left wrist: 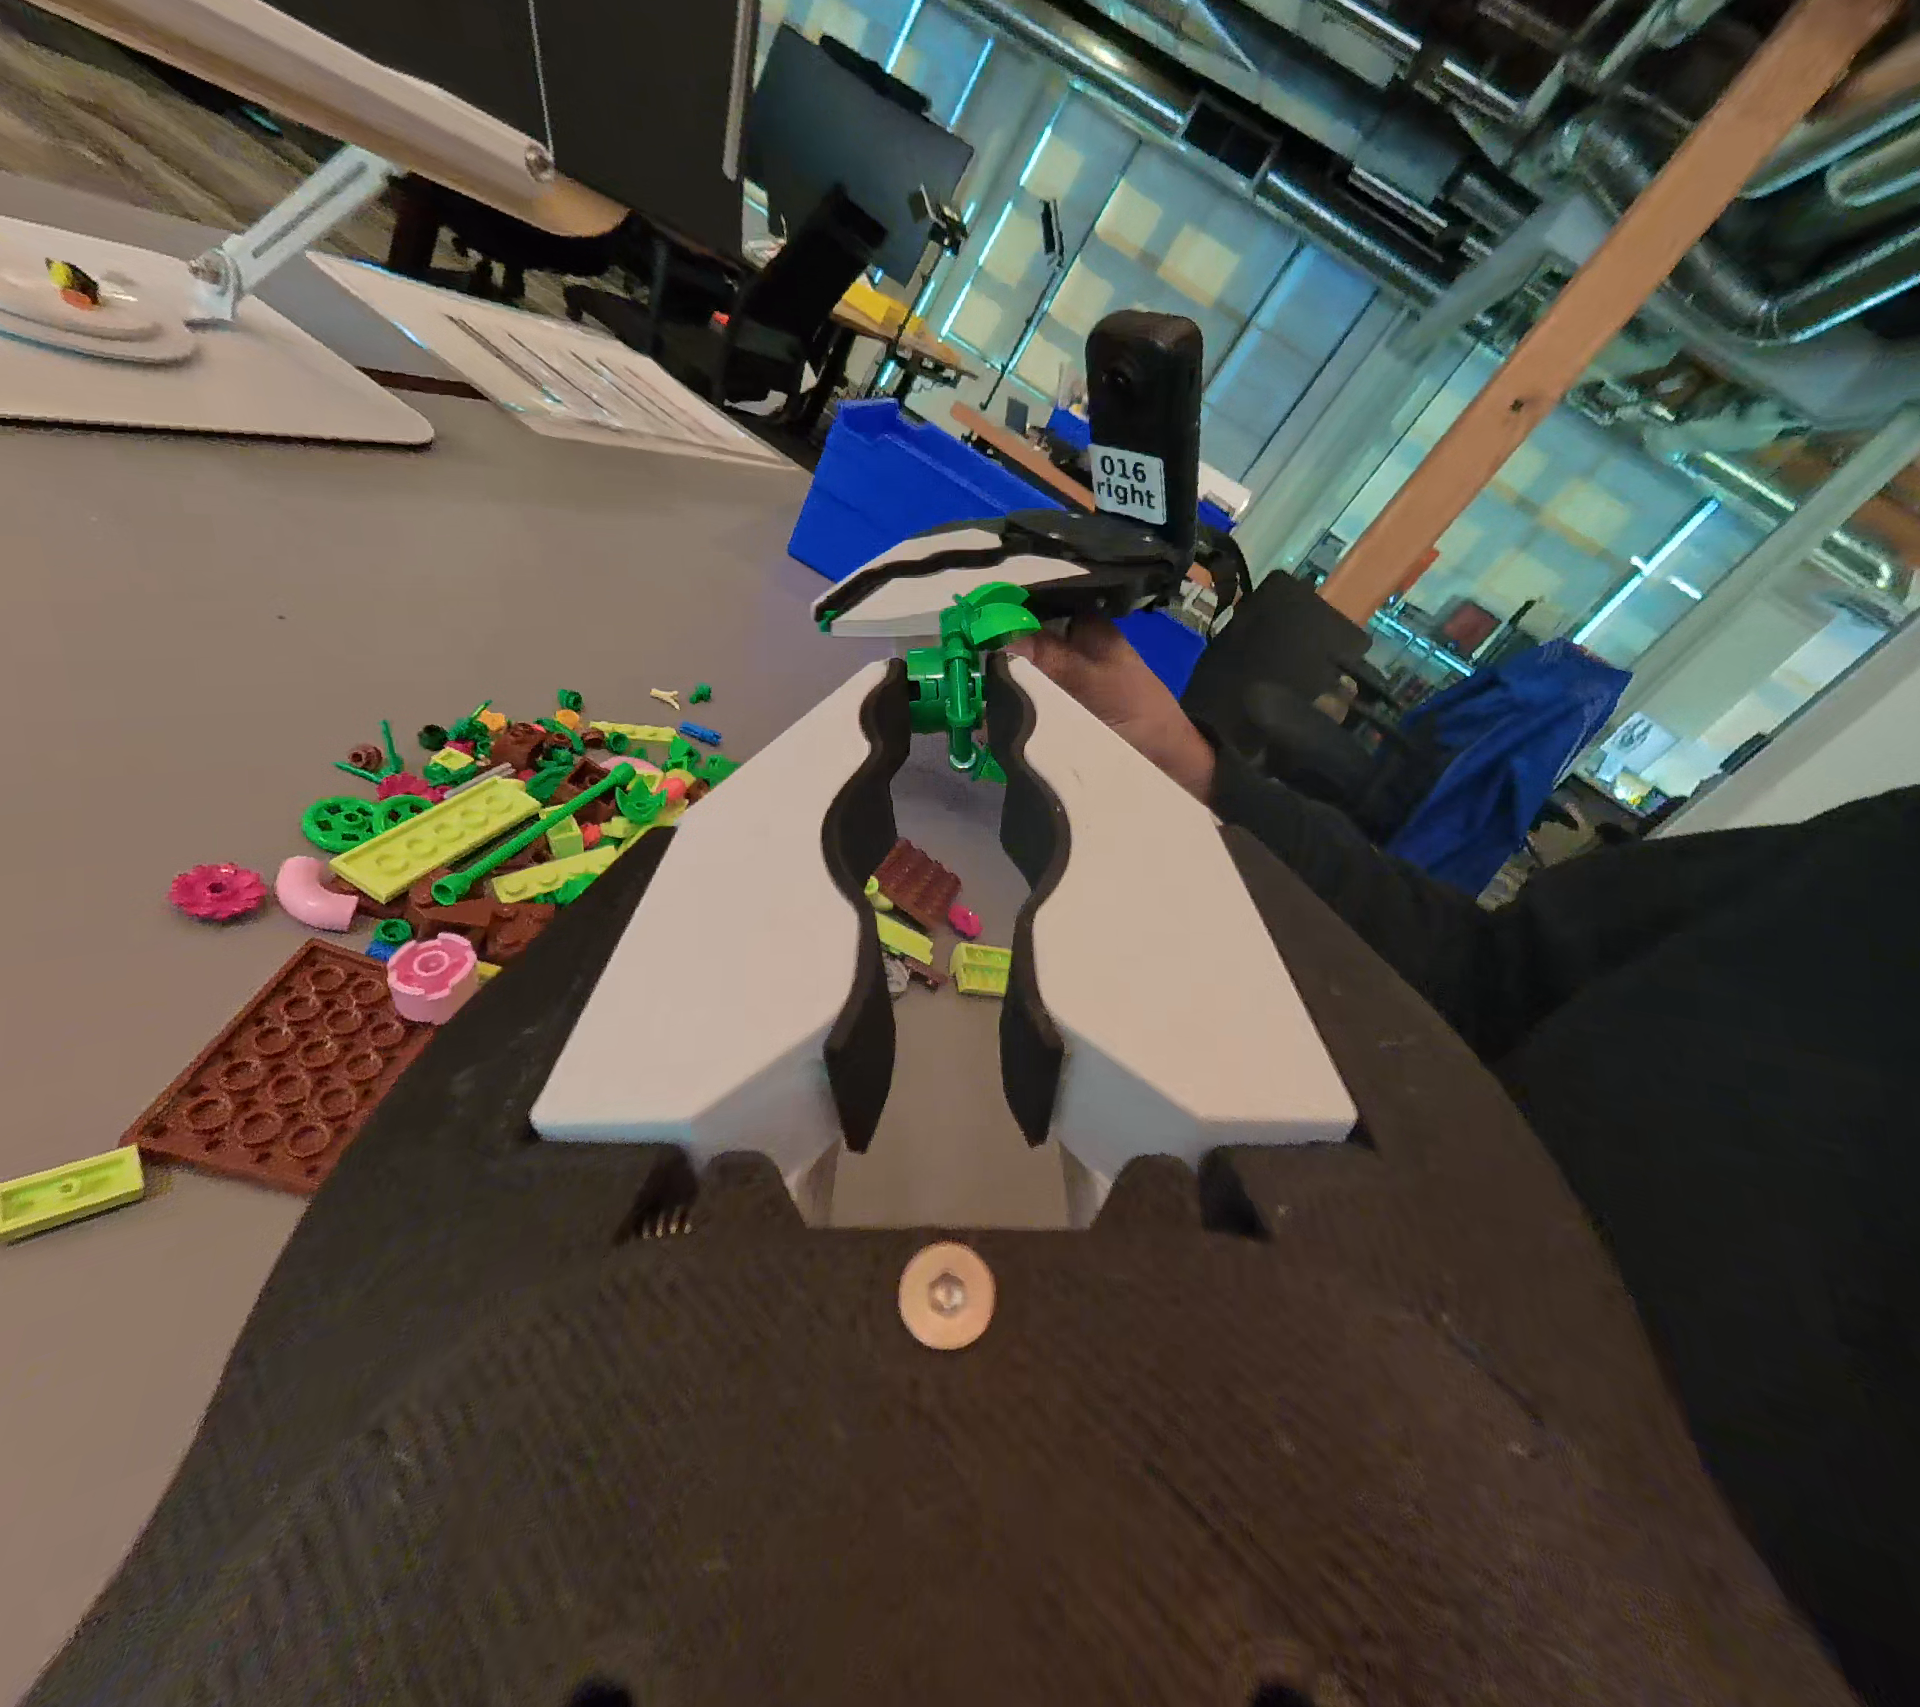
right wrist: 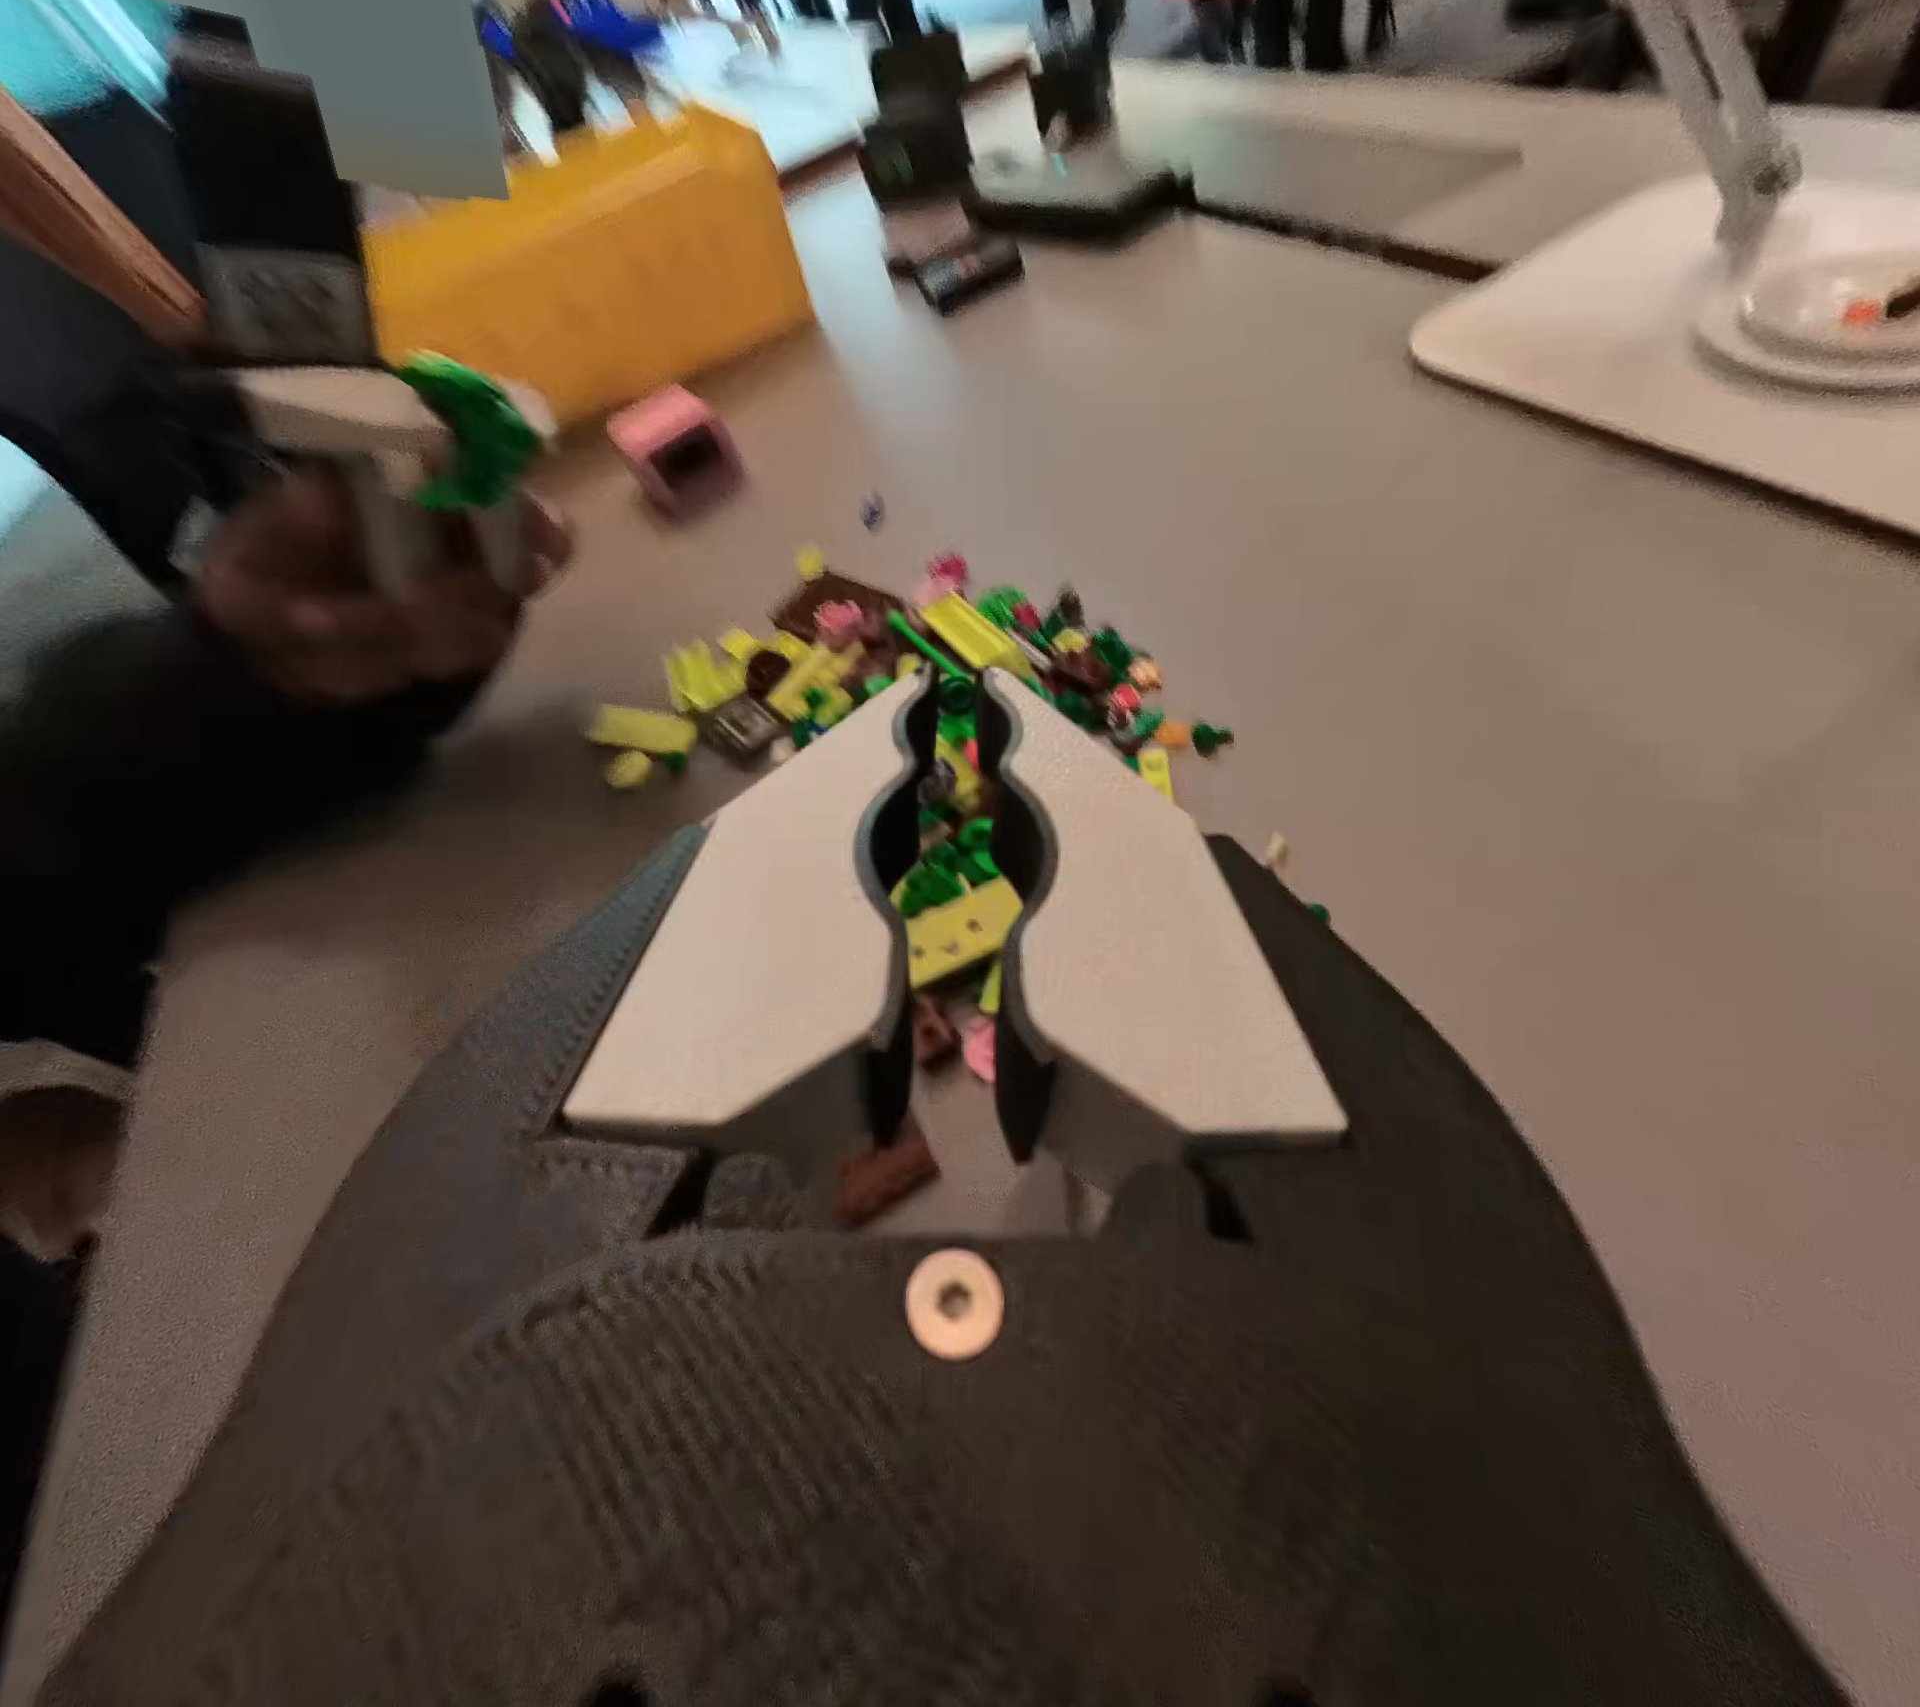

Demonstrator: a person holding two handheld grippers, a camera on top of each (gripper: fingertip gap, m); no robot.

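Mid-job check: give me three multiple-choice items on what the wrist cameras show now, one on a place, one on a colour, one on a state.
1. Where is the brown studded plate?
A. in a bin
B. flat on the table beside the brick pile
C. in a gripper

2. What colour is the cube standing apart from the pile?
A. pink
B. blue
C. white

3. What is the left gripper doing?
A. open and empty
B. resting on the table
C. shut on a green plant piece

Answers: B, the brown studded plate lies on the grey table by the brick pile; A, the cube is pink; C, the left gripper clamps the green plant piece above the table.
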